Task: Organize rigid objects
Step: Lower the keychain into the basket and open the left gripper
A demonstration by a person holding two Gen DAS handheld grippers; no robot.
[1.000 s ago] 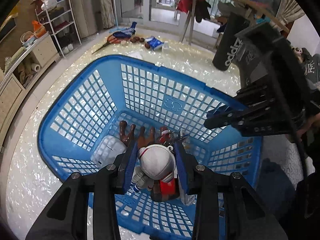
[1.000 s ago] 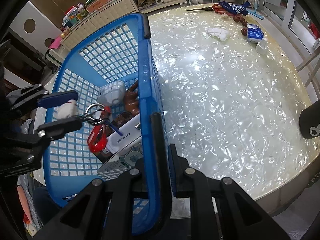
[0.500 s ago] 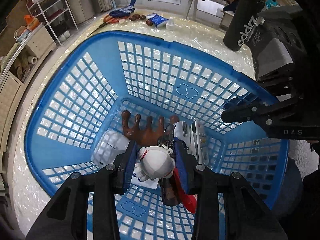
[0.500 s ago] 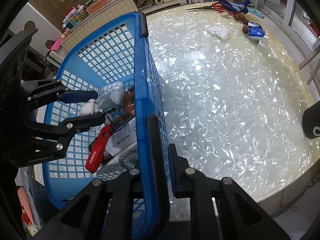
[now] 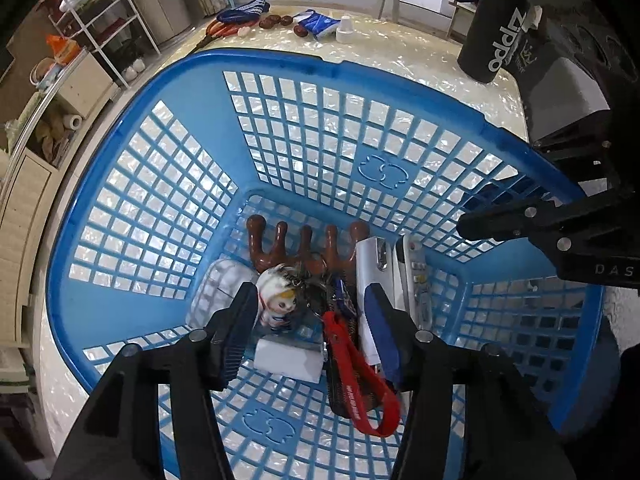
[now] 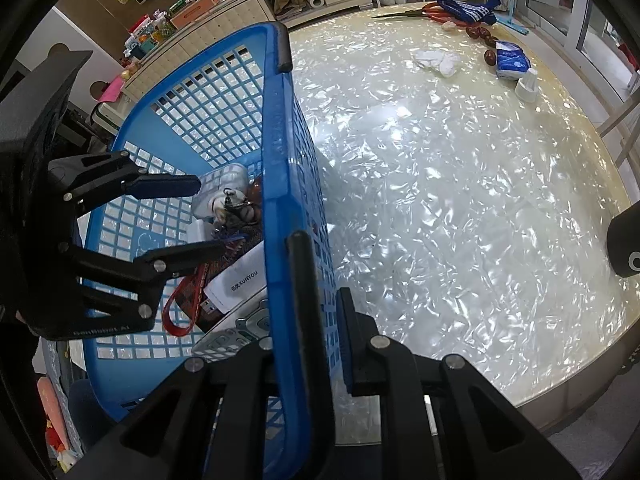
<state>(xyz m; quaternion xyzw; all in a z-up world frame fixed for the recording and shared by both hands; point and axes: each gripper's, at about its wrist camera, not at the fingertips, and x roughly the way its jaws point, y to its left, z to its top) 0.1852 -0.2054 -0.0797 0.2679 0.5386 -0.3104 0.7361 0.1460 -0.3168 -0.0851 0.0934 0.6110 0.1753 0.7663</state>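
A blue lattice basket (image 5: 280, 60) stands on the pearly table (image 6: 440, 200). My left gripper (image 5: 310, 296) hangs low inside it with its jaws opening. A white astronaut figurine keychain (image 5: 276, 300) with a red strap (image 5: 352, 376) lies loose between them on a white box (image 5: 288, 354), close beside the left pad. Under it lie a brown wooden massager (image 5: 304, 248), a white case (image 5: 222, 284), a white device (image 6: 240, 280) and a remote (image 5: 416, 276). My right gripper (image 6: 320, 272) is shut on the basket's near wall just below the rim.
A black bottle (image 5: 496, 32) stands beside the basket. Along the table's far edge lie scissors (image 6: 416, 12), a blue knitted sock (image 6: 468, 8), brown dates (image 6: 484, 36), a blue tissue pack (image 6: 512, 60), a white cloth (image 6: 436, 62) and a small white cap (image 6: 528, 86). Cabinets stand beyond the table.
The left gripper has sunk deeper into the basket and its jaws have parted. The figurine keychain has left their grip and now rests on the items below. The right gripper kept still.
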